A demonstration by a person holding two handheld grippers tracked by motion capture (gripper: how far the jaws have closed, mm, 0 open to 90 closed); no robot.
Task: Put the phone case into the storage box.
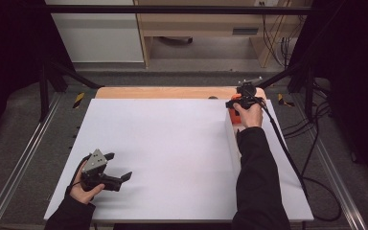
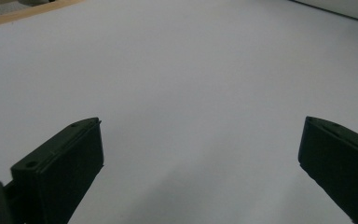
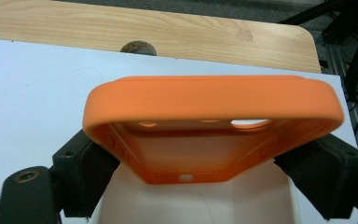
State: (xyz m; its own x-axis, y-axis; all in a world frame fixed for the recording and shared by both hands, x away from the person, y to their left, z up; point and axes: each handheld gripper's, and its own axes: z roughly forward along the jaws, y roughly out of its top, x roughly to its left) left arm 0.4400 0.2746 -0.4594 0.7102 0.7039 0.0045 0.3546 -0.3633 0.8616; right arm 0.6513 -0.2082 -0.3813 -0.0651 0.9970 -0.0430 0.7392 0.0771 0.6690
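High view: large white rectangular sheet (image 1: 172,158) covers most of a light wooden tabletop (image 1: 172,92), whose bare strip shows along the far edge. Person's dark-sleeved right forearm reaches to the far right corner of the sheet; left hand sits at the near left corner. Right gripper (image 1: 239,102), black with a trailing cable, is clamped on a soft orange phone case (image 1: 234,115) of rubbery material, held at the far right part of the sheet. Right gripper view: each jaw presses one long side of the case (image 3: 213,128) from outside, hollow side facing the camera, camera cut-outs visible in its back; a small round dark knot (image 3: 138,47) marks the wood beyond. Left gripper (image 1: 120,167), with grey three-cornered plate, has jaws spread wide, nothing between them, low over the sheet.
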